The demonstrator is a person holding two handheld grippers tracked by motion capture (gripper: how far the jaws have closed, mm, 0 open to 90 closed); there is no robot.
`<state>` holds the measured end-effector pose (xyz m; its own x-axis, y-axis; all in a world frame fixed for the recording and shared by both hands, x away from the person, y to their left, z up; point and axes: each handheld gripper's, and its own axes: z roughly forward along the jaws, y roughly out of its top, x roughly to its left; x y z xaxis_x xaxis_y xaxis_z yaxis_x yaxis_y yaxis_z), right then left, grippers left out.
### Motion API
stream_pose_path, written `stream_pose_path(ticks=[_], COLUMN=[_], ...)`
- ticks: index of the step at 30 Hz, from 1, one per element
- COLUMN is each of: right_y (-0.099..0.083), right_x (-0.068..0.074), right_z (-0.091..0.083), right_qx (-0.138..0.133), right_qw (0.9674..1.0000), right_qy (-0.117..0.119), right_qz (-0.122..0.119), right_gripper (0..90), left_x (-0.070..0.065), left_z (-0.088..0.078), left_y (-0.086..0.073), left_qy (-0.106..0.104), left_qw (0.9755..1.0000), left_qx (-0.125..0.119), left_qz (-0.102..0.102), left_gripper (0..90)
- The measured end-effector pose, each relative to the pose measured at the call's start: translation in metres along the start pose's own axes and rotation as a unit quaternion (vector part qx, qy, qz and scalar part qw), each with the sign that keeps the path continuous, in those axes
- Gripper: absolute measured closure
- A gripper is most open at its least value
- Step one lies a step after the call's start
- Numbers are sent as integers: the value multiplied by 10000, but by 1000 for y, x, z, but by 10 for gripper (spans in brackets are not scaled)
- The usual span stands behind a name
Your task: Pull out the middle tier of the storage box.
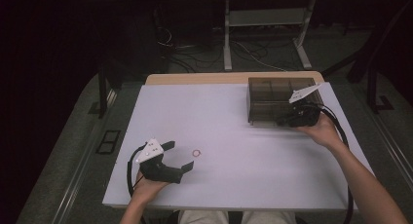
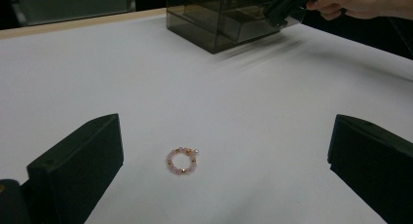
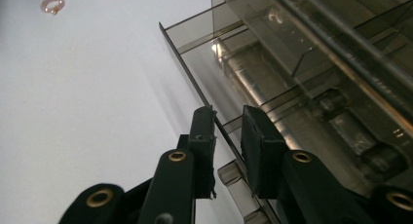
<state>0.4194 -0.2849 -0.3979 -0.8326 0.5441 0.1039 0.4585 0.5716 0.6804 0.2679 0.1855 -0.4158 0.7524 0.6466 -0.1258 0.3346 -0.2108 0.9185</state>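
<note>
A small pink bead ring (image 1: 196,153) lies flat on the white table top (image 1: 234,185), near the front left. My left gripper (image 1: 180,155) stands open just left of it. In the left gripper view the bead ring (image 2: 182,160) rests between the wide-apart jaws of the left gripper (image 2: 221,156), touching neither. At the back right stands a smoky see-through drawer box (image 1: 272,100). My right gripper (image 1: 286,121) is at its front, shut on the thin front wall of a pulled-out drawer (image 3: 272,78). The wall passes between the pads of the right gripper (image 3: 228,121).
The bead ring (image 3: 52,4) shows far off in the right gripper view. A bare wooden strip (image 1: 204,78) runs along the table's far edge. Beyond it on the floor are a metal desk frame (image 1: 265,34) and loose cables (image 1: 195,53).
</note>
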Motion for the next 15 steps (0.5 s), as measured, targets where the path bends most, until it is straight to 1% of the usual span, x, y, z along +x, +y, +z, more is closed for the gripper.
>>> stream_pose_path(ticks=[15], right_y=[-3], right_x=[8], right_z=[1], right_qx=[118], right_qw=[9999], right_qy=[61], right_qz=[-105], right_gripper=[738], left_x=[-1], left_z=[1], left_y=[0], left_qy=[-12], left_qw=[10000], left_qx=[26], left_qz=[7], left_gripper=[0])
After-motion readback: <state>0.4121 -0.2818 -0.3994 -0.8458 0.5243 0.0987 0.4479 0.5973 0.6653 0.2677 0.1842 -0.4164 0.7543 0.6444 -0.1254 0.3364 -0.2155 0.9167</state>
